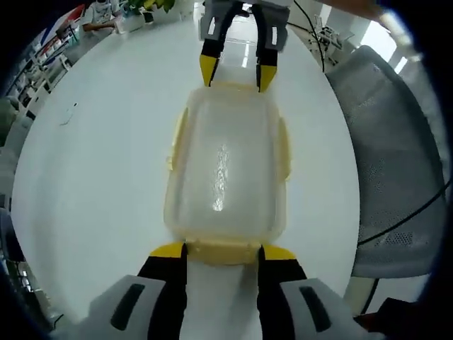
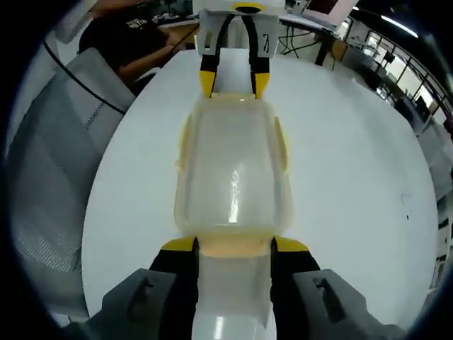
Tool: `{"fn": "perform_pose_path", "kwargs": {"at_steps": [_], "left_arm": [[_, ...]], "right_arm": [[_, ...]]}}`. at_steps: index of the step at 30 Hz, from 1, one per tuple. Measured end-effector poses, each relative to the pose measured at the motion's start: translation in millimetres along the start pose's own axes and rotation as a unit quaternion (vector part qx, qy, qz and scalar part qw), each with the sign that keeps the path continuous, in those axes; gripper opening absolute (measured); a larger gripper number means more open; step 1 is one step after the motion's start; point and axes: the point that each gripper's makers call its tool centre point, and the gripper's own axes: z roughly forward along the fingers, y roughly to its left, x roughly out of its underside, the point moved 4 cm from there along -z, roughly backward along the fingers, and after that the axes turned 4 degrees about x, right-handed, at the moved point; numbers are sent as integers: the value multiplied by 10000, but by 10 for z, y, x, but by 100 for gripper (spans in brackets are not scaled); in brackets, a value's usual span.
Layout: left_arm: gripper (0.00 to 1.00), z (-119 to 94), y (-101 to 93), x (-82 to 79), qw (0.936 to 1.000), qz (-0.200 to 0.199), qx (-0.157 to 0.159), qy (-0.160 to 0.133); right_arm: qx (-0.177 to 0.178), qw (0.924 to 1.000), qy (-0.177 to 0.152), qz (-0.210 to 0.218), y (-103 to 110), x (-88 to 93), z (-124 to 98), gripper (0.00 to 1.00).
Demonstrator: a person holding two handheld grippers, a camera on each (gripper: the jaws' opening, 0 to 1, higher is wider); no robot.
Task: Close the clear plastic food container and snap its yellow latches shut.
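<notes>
A clear plastic container (image 1: 225, 163) with its lid on lies lengthwise on the white table between the two grippers. Pale yellow latches sit along its long sides (image 1: 285, 149) and at both ends. My left gripper (image 1: 223, 248) is open at the near end, its yellow-tipped jaws straddling the end latch (image 1: 223, 256). At the far end my right gripper (image 1: 236, 74) stands with its tips at the container's edge. In the right gripper view the same container (image 2: 232, 170) lies ahead. There my right gripper (image 2: 233, 244) is open around its end latch (image 2: 235, 253), and the left gripper (image 2: 233, 83) faces it.
The round white table (image 1: 99, 184) spreads to both sides of the container. A grey mesh chair (image 1: 396, 163) (image 2: 49, 184) stands close to the table edge. A person in black (image 2: 134, 42) sits behind it, with desks farther back.
</notes>
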Motion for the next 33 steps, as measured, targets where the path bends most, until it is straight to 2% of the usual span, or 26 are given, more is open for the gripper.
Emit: {"fn": "perform_pose_path", "kwargs": {"at_steps": [6, 11, 20, 24, 33], "left_arm": [[32, -156, -102, -165, 10000, -47, -49, 7], [32, -273, -131, -289, 9999, -44, -138, 13], [32, -383, -161, -549, 9996, -96, -255, 16], [32, -383, -179, -681, 9996, -98, -270, 40], [32, -268, -293, -1115, 9997, -58, -249, 14]], "right_arm": [[9, 10000, -49, -59, 36, 19, -152, 36], [90, 9996, -223, -115, 12, 24, -356, 36], [188, 9991, -338, -187, -8, 127, -635, 35], [250, 9987, -375, -224, 7, 234, -773, 35], [279, 9986, -425, -115, 60, 620, -1035, 35]]}}
